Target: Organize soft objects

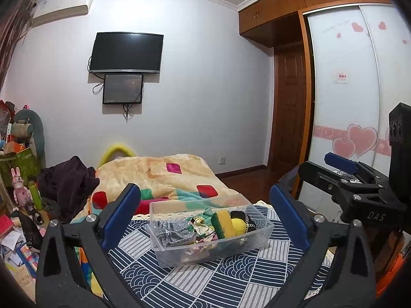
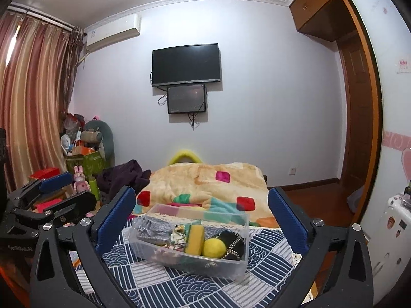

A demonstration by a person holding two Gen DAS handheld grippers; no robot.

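The clear bin (image 1: 210, 233) of soft things sits on the bed (image 1: 231, 282), straight ahead of both my hand-held grippers, long axis crosswise. My left hand-held gripper (image 1: 205, 218) and right hand-held gripper (image 2: 203, 220) gape wide, empty, about equally near.

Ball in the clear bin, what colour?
Yellow ball, clearest in the right wrist view.

The clear glossy plastic bin (image 2: 190, 261) sat on matt patterned cloth (image 2: 195, 290); the far blanket (image 2: 205, 182) looked fleecy, the wardrobe (image 1: 272, 10) polished wood.
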